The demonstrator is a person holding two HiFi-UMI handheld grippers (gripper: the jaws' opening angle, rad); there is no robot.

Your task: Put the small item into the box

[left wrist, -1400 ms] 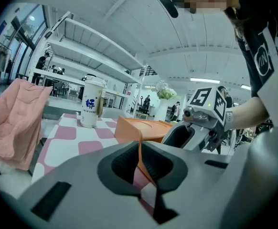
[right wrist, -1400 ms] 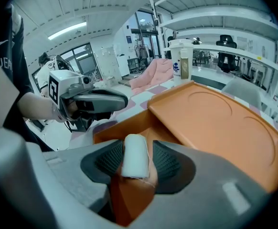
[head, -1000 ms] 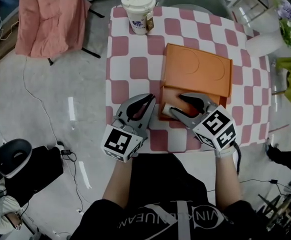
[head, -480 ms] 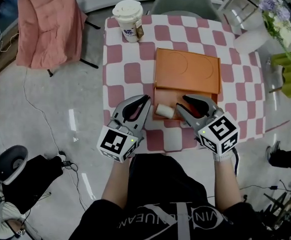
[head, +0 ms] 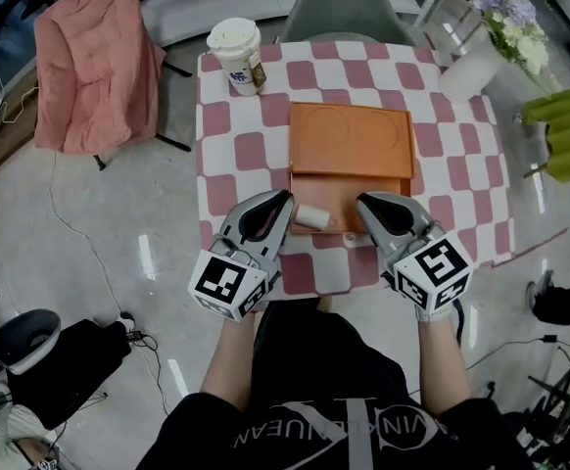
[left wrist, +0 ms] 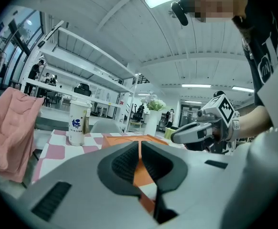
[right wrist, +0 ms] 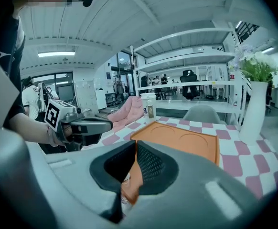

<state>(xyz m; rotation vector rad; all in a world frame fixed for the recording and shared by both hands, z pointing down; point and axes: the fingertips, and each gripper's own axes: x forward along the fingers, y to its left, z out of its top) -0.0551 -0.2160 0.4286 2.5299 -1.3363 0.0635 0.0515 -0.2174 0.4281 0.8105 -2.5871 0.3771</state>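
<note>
Both grippers hang low in the head view, at the near edge of the checked table (head: 234, 155), and both are empty. The left gripper (head: 281, 202) has its jaws pressed together with nothing between them, as its own view shows. The right gripper (head: 365, 204) has just been closing its jaws; in its own view they now meet, and nothing sits between the pads either.

Between the two sets of tips, a little above them in the frame, lies the small item (head: 313, 217). It is right of the left gripper and left of the right gripper. Its long axis runs roughly left to right across the frame, so each gripper faces one of its ends. The left gripper looks slightly nearer, though neither touches it.

The item is a short, cream-coloured cylinder lying on its side, plain as far as can be told. It rests inside the open lower tray of the orange box (head: 349, 145), towards the tray's left end. The closed upper part of the box, with two round marks on it, lies just beyond. The placing looks done, so any coming move would be around the box, not the item.
</note>
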